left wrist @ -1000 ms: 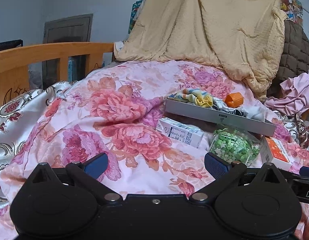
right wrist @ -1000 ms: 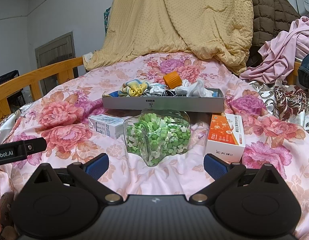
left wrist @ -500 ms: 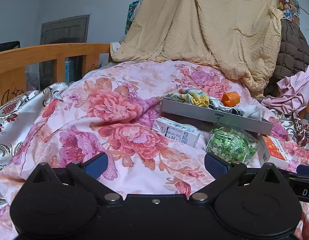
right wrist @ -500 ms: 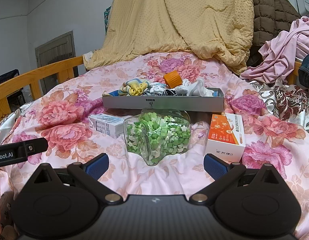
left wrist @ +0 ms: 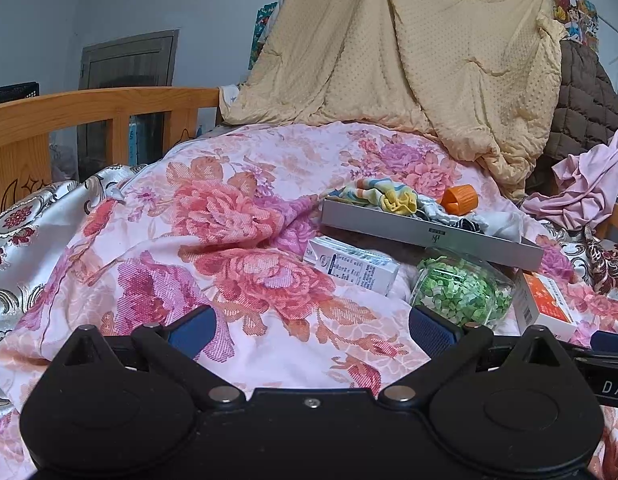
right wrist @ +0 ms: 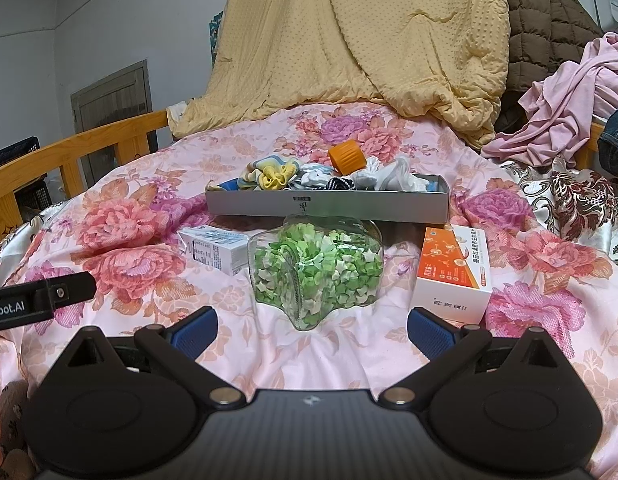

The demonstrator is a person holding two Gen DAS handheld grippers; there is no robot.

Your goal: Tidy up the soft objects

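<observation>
A grey shallow box (right wrist: 329,206) sits on the floral quilt and holds rolled socks: a striped yellow-blue bundle (right wrist: 271,172), white and dark ones (right wrist: 383,176), plus an orange cap (right wrist: 347,156). The box also shows in the left wrist view (left wrist: 425,232), with the striped bundle (left wrist: 383,196) at its left end. My right gripper (right wrist: 311,326) is open and empty, low over the quilt, just in front of a clear jar of green paper stars (right wrist: 315,272). My left gripper (left wrist: 311,326) is open and empty, further left over bare quilt.
A small white carton (right wrist: 215,250) lies left of the jar and an orange-white medicine box (right wrist: 455,270) right of it. A yellow blanket (right wrist: 349,40) is heaped behind. Pink clothes (right wrist: 565,100) lie at the right. A wooden bed rail (left wrist: 89,116) runs along the left.
My left gripper has shifted slightly, so the box and jar sit a little lower and further left in its view. The right gripper has not moved.
</observation>
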